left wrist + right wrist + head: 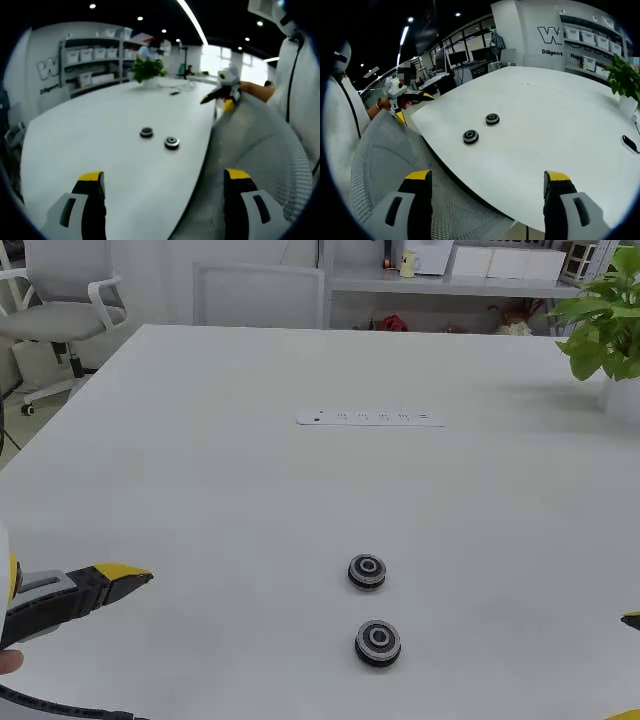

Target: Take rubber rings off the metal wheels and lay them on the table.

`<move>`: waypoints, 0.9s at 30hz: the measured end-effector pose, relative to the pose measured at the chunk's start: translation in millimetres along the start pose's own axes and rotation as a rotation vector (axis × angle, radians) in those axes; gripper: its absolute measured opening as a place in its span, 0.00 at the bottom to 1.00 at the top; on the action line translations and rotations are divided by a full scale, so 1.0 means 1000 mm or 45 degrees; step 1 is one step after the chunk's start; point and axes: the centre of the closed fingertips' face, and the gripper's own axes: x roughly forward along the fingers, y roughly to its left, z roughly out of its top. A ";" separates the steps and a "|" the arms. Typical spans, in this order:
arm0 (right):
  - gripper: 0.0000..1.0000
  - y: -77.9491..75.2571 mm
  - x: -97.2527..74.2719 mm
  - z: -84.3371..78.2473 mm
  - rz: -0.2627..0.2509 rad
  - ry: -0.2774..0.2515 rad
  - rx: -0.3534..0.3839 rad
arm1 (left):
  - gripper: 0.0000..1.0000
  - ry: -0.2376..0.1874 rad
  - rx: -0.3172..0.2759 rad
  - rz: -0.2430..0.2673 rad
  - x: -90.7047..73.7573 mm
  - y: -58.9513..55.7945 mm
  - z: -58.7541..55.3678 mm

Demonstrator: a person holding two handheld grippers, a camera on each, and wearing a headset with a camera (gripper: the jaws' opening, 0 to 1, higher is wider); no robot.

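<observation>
Left gripper (163,175): I have it released, jaws spread wide with nothing between them.
Right gripper (487,175): also released, jaws wide apart and empty.
Near wheel (378,642): flat on the counter (200,490), well ahead of the left gripper and slightly to the right of its centre line. From the right gripper it lies well ahead and a little left of centre.
Far wheel (367,571): just beyond the near one, apart from it. In the left gripper view it sits to the left of its mate, in the right gripper view to the right.
Rings: a black band still runs round each wheel, with the metal hub showing in the middle.
Contact: neither gripper touches a wheel; both wheels lie between the two grippers in the head view, the left gripper at the lower left edge, a tip of the right one at the far right edge.
Opposite gripper: each gripper view shows the other one beyond the wheels, at the counter's near edge.
Chair (260,150): grey mesh back close beside the counter edge, under one jaw in each gripper view.
</observation>
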 end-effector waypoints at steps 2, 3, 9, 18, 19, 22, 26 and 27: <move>0.88 0.001 0.000 0.000 0.003 0.000 0.003 | 1.00 -0.001 -0.004 0.001 0.000 0.000 0.000; 0.88 0.001 0.000 0.000 0.004 0.000 0.003 | 1.00 -0.002 -0.004 0.002 -0.001 0.001 0.000; 0.87 0.002 0.000 0.000 0.008 0.003 0.007 | 1.00 -0.006 -0.002 0.006 -0.002 0.001 0.000; 0.83 0.005 -0.001 0.002 0.015 -0.012 0.017 | 1.00 -0.023 -0.003 0.012 -0.004 0.002 0.002; 0.83 0.004 -0.001 0.001 0.010 -0.009 0.018 | 1.00 -0.026 -0.005 0.014 -0.004 0.003 0.002; 0.83 0.002 -0.002 0.001 -0.004 -0.011 0.021 | 1.00 -0.047 -0.013 0.019 -0.005 0.004 0.005; 0.83 0.000 -0.003 0.001 -0.012 -0.010 0.025 | 1.00 -0.068 -0.020 0.021 -0.006 0.005 0.008; 0.83 0.000 -0.003 0.001 -0.013 -0.012 0.023 | 1.00 -0.072 -0.020 0.021 -0.006 0.005 0.009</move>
